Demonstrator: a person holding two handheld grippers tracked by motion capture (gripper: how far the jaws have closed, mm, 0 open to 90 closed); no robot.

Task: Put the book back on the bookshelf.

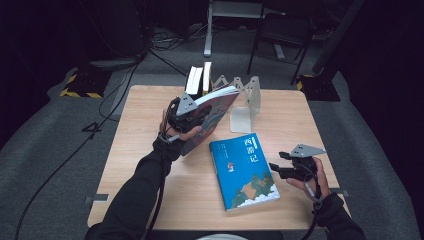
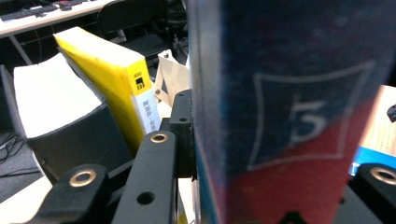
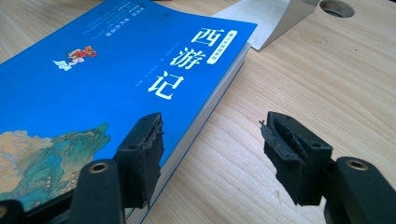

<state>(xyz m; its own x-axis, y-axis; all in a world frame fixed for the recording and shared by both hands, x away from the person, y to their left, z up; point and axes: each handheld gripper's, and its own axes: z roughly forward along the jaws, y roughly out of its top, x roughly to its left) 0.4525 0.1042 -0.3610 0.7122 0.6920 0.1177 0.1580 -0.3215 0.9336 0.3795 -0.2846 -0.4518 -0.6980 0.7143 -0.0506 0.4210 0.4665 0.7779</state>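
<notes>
A: Start nearest the person. What's the right claw [image 1: 278,166] doing?

B: It sits low at the near right of the wooden surface [image 1: 150,150], jaws standing apart with nothing between them. In the right gripper view one pad hangs over the edge of the blue book [image 3: 107,74], the other over bare wood, neither pressing on it.

A: And that blue book?

B: Flat on the surface, cover up with white characters, just left of the right claw and near the front edge.

A: Further in?

B: The left claw [image 1: 192,117] is clamped on a second book [image 1: 216,107], a dark blue and red one with a "5" on its spine [image 2: 303,119]. It is held up off the surface, tilted, beyond the blue book.

A: What's behind it?

B: A pale metal bookend [image 1: 248,105] stands just right of the held book, its foot flat on the surface. At the far edge two more books stand upright side by side: a yellow-spined one [image 2: 119,77] and a white-paged one [image 2: 51,100] next to it.
</notes>
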